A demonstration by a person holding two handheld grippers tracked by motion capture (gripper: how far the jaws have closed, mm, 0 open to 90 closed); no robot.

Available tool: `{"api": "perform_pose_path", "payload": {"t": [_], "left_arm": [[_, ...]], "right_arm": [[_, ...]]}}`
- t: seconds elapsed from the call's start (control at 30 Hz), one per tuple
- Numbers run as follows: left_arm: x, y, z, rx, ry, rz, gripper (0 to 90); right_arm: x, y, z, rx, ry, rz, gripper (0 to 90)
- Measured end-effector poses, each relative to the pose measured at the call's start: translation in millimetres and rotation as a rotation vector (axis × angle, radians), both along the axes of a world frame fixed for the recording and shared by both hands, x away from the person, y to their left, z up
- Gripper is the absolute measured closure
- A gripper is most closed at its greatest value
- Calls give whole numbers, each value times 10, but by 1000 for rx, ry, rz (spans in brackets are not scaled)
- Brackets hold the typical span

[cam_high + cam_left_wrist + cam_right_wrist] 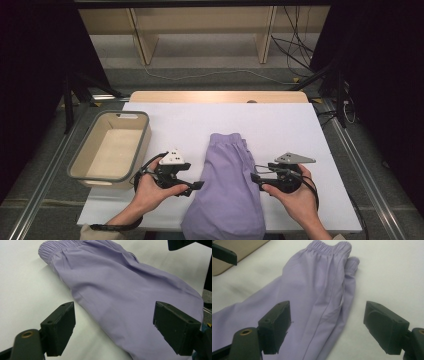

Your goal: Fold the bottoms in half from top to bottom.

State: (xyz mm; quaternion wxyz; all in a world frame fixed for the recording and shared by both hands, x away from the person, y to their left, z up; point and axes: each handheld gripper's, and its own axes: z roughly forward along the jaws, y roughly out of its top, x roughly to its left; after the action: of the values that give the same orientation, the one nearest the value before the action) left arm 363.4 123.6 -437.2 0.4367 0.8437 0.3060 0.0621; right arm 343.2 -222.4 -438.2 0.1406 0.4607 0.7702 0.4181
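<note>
My high camera sat above my side of the worktop (280, 125), looking forward and down. The 2 tool cameras rode low and close, each looking along its own jaws from opposite sides. All 3 views shared the purple garment (227, 185) (120, 290) (319, 290).

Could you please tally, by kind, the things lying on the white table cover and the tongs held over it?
Purple garment: 1
Grey-rimmed bin: 1
Tongs: 2, the left tongs and the right tongs, both open on either side of the garment
Total: 4
</note>
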Motion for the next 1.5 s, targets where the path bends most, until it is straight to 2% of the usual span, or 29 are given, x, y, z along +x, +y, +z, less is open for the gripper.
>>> {"api": "perform_pose_path", "payload": {"t": [0.47, 0.8, 1.07, 1.5], "left_arm": [[380, -119, 96, 13, -15, 43, 194], [624, -242, 76, 21, 1, 76, 200], [781, -332, 57, 25, -6, 104, 206], [1073, -517, -24, 26, 21, 154, 268]], "right_arm": [[315, 123, 126, -7, -21, -11, 233], [531, 201, 151, -16, -18, -19, 237], [713, 273, 102, -18, 8, -29, 241], [1059, 394, 26, -38, 49, -61, 260]]}}
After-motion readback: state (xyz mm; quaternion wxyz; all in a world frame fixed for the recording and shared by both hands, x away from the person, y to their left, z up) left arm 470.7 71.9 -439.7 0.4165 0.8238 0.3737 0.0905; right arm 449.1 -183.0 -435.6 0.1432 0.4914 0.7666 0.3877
